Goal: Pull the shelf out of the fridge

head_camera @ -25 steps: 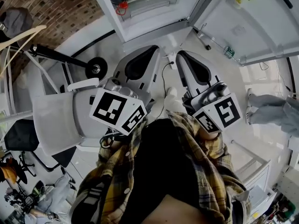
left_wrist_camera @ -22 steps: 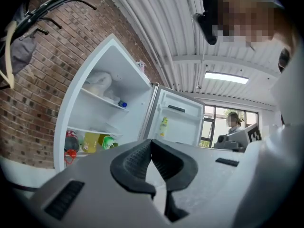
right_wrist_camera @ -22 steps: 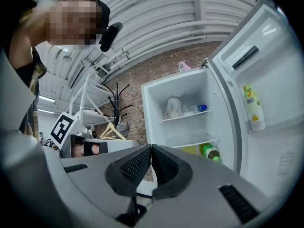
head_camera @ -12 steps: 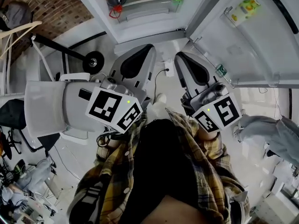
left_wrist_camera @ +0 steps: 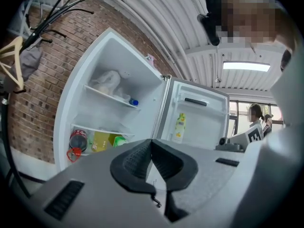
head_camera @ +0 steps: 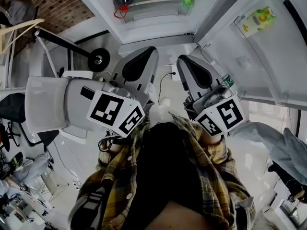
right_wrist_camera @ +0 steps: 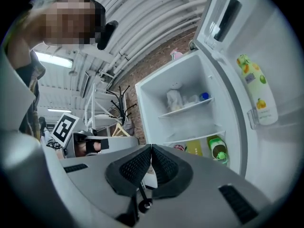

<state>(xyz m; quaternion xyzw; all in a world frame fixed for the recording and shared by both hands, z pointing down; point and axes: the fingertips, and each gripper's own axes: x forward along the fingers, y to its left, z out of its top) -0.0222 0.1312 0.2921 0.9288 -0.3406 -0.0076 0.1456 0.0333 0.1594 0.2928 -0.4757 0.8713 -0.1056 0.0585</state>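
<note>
1. Upper shelf (left_wrist_camera: 110, 97): a thin, pale panel, level and fully seated inside the open fridge (left_wrist_camera: 83, 80), spanning wall to wall. A crumpled plastic bag (left_wrist_camera: 105, 81) and a blue-capped item (left_wrist_camera: 134, 102) rest on it.
2. Lower shelf (left_wrist_camera: 99, 130): same make, likewise seated. Three bottles (left_wrist_camera: 100, 140), red, yellow and green, stand beneath it.
3. Door (left_wrist_camera: 204, 127): swung wide, with a juice bottle (left_wrist_camera: 179, 126) in its rack.
4. Left hand-held gripper (left_wrist_camera: 152, 145): clenched on nothing, well apart from the fridge.
5. Right hand-held gripper (right_wrist_camera: 151, 151): clenched on nothing, also well apart.
6. Obscured: the gripper bodies cover the fridge's lower part in both gripper views. The head view cuts the cabinet off at the bottles. The blue-capped item is too small to identify.
</note>
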